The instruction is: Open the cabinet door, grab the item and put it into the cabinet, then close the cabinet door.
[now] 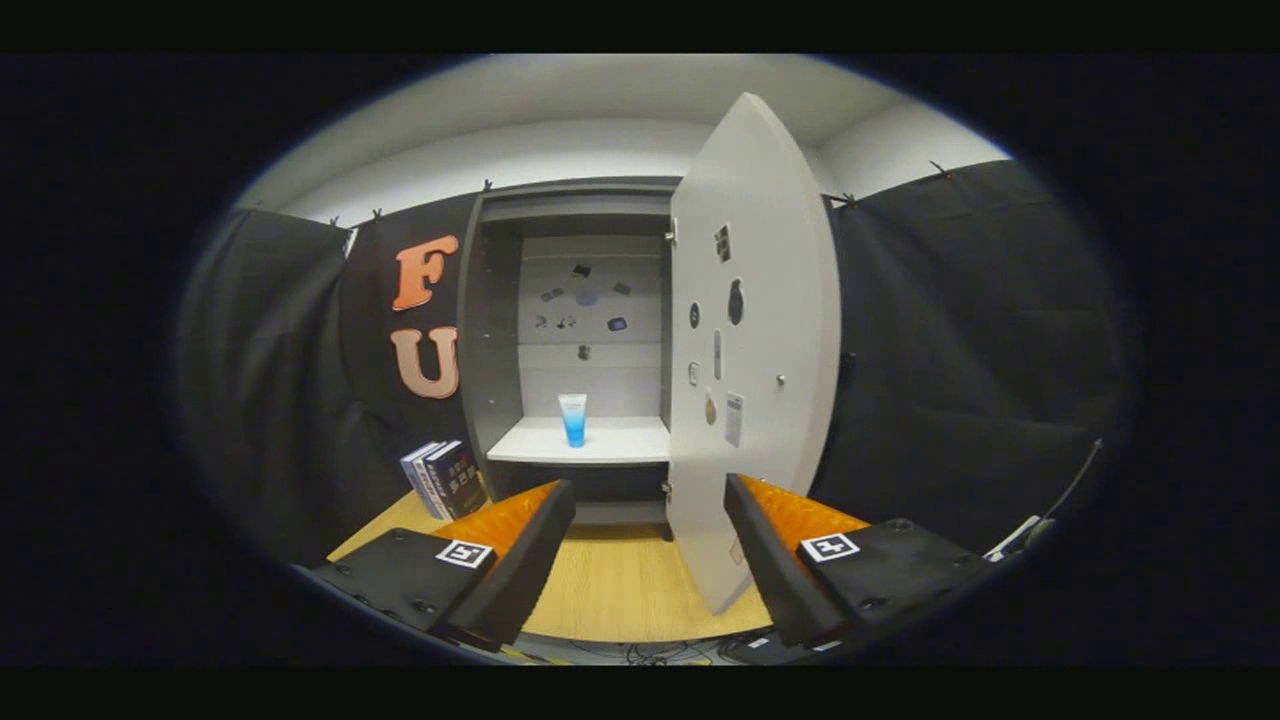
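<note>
One tube [573,419] is seen standing upright on the cabinet [490,330] shelf [620,440], its one door [750,340] swung open.
The gripper [650,560] is held apart and empty above the desk [620,590]; two books [443,478] are leaned beside the cabinet.

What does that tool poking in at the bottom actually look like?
It is a hand-held gripper with two wedge-shaped fingers, set apart, nothing between them. Each sits on a dark block with screws and a square black-and-white marker.
</note>
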### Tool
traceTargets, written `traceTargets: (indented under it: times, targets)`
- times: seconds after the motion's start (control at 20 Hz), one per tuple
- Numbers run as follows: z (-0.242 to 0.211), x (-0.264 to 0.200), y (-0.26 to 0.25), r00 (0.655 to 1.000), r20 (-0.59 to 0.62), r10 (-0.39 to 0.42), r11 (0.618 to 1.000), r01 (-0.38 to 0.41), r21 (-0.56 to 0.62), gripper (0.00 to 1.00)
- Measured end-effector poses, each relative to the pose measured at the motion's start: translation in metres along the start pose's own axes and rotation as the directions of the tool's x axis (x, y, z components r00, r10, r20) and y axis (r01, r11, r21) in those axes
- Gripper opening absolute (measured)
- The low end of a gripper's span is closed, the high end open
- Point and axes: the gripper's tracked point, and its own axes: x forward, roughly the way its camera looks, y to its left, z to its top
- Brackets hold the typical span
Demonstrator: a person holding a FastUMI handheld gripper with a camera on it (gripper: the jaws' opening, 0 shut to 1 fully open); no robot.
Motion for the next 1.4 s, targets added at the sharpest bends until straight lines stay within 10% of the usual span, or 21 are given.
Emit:
traceTargets:
  times: [0.85, 1.4]
  targets:
    - [-0.070, 0.041, -0.174, 0.964, -0.063, -0.259, 0.964, 0.262, 0.051, 0.97]
    - [-0.077, 0.067, -0.146, 0.985, -0.086, -0.151, 0.986, 0.156, 0.055, 0.95]
